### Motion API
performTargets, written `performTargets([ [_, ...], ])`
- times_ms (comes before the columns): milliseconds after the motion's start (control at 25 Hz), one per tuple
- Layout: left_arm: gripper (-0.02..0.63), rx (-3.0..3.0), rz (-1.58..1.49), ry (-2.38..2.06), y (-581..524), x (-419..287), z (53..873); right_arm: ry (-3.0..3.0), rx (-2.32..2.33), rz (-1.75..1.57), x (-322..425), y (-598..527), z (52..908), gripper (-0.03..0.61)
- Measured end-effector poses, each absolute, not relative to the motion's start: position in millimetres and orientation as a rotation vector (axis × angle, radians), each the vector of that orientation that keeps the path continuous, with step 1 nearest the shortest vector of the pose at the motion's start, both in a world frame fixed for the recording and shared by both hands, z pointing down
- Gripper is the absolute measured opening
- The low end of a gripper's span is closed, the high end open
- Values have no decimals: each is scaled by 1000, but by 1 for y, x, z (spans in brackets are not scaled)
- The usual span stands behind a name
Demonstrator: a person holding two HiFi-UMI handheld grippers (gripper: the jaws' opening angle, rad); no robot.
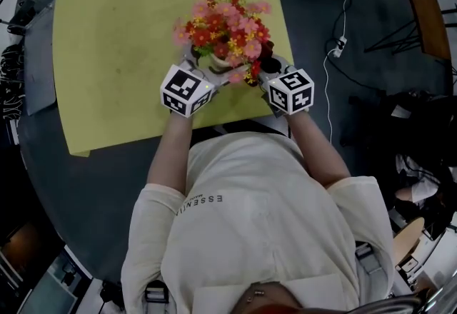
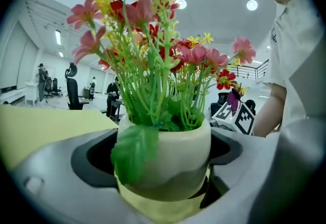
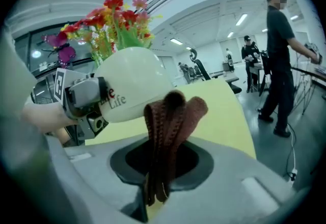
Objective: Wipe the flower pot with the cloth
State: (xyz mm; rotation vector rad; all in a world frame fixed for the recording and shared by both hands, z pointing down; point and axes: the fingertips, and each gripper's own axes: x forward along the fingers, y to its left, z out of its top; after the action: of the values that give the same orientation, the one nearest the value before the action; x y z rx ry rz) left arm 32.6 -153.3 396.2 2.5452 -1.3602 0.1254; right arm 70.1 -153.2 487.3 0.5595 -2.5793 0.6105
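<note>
Left gripper [image 1: 196,70] is clamped on the flower pot [image 2: 163,151], one jaw on each side of the round white body, in a narrow hold about its middle. Red, pink and yellow flowers [image 1: 225,20] on green stems fill the pot, and one green leaf [image 2: 133,150] hangs over the front of the rim.

Right gripper [image 1: 265,71] is closed on the cloth [image 3: 170,126], a brown knitted piece folded into a strip. It is pinched low between the jaws and its free end sticks up past them. In the right gripper view the top of the cloth is at the side of the pot, just under the printed word "Life". I can't tell whether it touches or is just beside.

In the head view the pot is between the two grippers, over the near edge of the yellow mat [image 1: 121,41], which covers the far part of the dark round table [image 1: 93,184]. Can't tell if the pot is standing on the mat or lifted. Both forearms reach forward from a cream shirt [image 1: 250,227], with the marker cubes side by side near the mat edge.

Cables [image 1: 335,48] lie on the floor to the right. A person [image 3: 277,50] stands in the background of the right gripper view.
</note>
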Motion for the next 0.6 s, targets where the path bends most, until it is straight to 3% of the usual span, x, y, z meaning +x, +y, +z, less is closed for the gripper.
performTargets([
  [600, 549, 2500, 59, -1537, -158, 13, 376, -2698, 124, 296, 19, -82, 453, 51],
])
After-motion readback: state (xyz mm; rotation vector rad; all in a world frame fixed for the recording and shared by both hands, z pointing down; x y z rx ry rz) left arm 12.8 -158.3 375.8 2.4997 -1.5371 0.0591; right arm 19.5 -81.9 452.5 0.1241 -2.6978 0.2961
